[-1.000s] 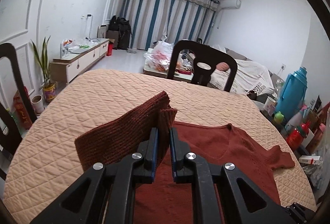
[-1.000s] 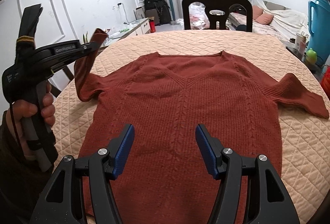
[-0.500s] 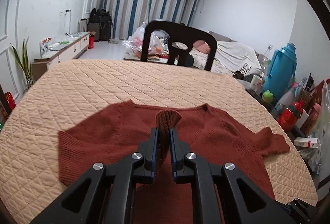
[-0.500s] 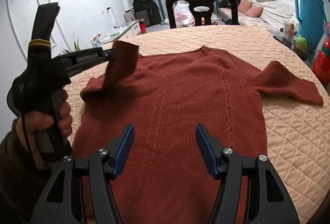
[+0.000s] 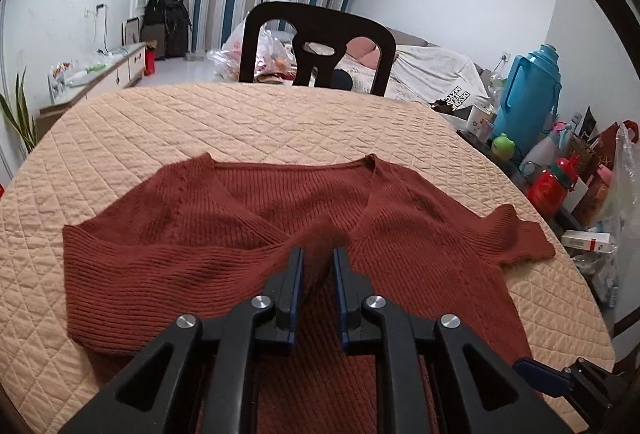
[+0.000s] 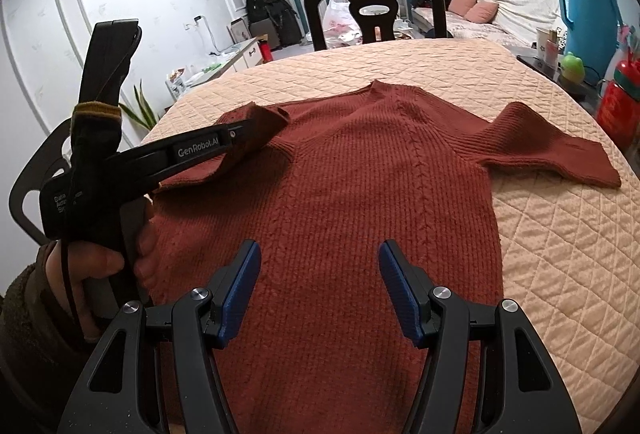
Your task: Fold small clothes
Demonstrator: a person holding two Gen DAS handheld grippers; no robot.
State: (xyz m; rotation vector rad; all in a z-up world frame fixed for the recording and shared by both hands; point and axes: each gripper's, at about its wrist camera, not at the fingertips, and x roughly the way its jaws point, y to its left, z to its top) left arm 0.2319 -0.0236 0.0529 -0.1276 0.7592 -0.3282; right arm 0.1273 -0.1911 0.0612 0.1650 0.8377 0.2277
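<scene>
A rust-red knit sweater (image 6: 360, 202) lies flat on the quilted beige table (image 6: 560, 254), neck away from me. My left gripper (image 5: 318, 254) is shut on the cuff of the left sleeve (image 5: 180, 266) and holds it folded across the sweater's chest (image 5: 304, 202). In the right wrist view the left gripper (image 6: 236, 132) pinches that sleeve (image 6: 264, 122) low over the body. My right gripper (image 6: 318, 258) is open and empty above the sweater's lower body. The right sleeve (image 6: 552, 150) lies spread out on the table.
A black chair (image 5: 316, 42) stands at the table's far edge. A blue thermos (image 5: 528, 94), red bottle (image 5: 552, 186) and small items crowd a side table at the right. A plant (image 5: 16, 110) and low cabinet (image 5: 92, 82) stand at the left.
My left gripper has carried the left sleeve from raised beside the sweater inward and down, so that it now lies folded over the chest. My right gripper has stayed open above the hem.
</scene>
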